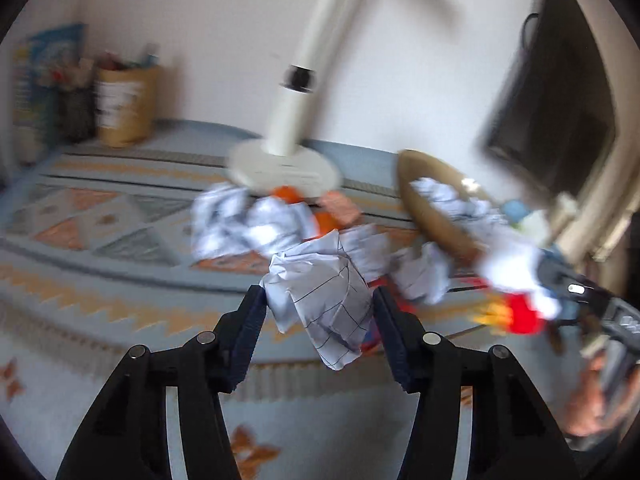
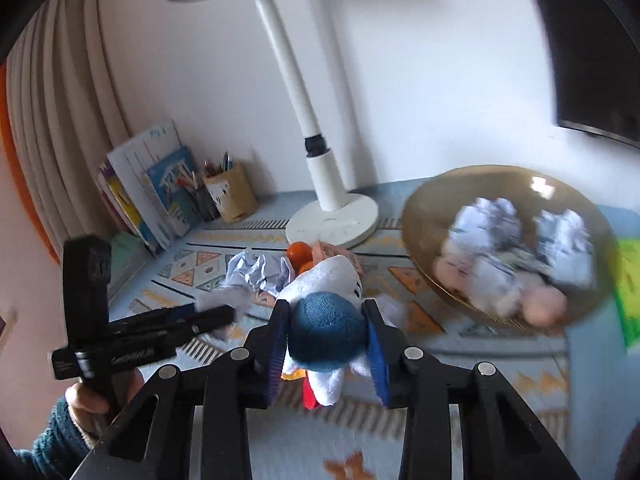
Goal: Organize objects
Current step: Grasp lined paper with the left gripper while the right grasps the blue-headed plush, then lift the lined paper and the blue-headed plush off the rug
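My left gripper (image 1: 320,300) is shut on a crumpled sheet of lined paper (image 1: 320,296), lifted above the patterned cloth. My right gripper (image 2: 326,322) is shut on a plush toy (image 2: 326,332) with a blue round part, white body and red and yellow bits. In the left wrist view the toy (image 1: 520,292) and right gripper (image 1: 588,300) appear blurred at the right. In the right wrist view the left gripper (image 2: 224,316) shows at the left, held by a hand. More paper balls (image 1: 240,224) and orange balls (image 1: 288,194) lie by the lamp base. A brown bowl (image 2: 432,216) holds paper balls and pale round things.
A white desk lamp (image 2: 332,220) stands behind the pile. Books (image 2: 156,184) and a pencil holder (image 2: 230,192) lean at the back left wall. A dark screen (image 1: 556,112) hangs at the right. A green object (image 2: 630,280) lies right of the bowl.
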Action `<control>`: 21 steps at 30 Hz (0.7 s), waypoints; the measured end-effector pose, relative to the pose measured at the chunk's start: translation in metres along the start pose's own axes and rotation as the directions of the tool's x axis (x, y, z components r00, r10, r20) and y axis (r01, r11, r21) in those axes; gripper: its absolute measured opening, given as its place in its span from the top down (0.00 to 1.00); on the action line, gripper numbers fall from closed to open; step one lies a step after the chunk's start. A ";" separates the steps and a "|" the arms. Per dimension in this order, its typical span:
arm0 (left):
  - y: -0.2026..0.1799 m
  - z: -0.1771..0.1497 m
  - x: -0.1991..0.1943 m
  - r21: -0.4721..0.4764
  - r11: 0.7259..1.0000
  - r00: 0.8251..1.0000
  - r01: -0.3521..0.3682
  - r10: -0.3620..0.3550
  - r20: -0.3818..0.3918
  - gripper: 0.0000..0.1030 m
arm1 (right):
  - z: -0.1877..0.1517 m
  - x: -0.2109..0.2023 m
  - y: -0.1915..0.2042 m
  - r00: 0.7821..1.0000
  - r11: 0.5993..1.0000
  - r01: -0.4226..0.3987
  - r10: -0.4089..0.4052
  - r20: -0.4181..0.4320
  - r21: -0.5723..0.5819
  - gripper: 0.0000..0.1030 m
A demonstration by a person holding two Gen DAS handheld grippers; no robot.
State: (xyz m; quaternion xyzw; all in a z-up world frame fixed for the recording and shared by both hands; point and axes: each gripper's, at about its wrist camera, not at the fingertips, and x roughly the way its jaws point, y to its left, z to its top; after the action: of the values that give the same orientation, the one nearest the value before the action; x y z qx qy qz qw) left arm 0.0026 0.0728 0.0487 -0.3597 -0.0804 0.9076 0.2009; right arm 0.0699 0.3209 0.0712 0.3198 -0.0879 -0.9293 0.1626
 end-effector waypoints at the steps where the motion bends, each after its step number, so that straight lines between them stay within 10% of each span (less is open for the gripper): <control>1: 0.004 -0.007 -0.004 -0.013 1.000 1.000 -0.024 0.024 0.009 0.49 | -0.010 -0.004 -0.005 1.000 1.000 0.009 -0.009 -0.013 0.018 0.66; 12: 0.017 -0.026 0.000 -0.074 0.992 0.995 -0.102 0.103 0.006 0.48 | -0.074 0.009 -0.050 0.990 0.983 0.068 -0.044 -0.137 0.172 0.64; 21: 0.023 -0.030 -0.005 -0.107 0.988 0.993 -0.111 0.115 0.028 0.48 | -0.076 0.013 -0.034 0.983 0.989 0.129 -0.118 -0.141 0.075 0.39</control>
State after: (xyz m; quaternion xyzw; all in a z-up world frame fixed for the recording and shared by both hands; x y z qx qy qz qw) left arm 0.0197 0.0502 0.0238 -0.3584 -0.1109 0.9180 0.1286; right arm 0.0992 0.3429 -0.0049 0.3939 -0.0956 -0.9090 0.0966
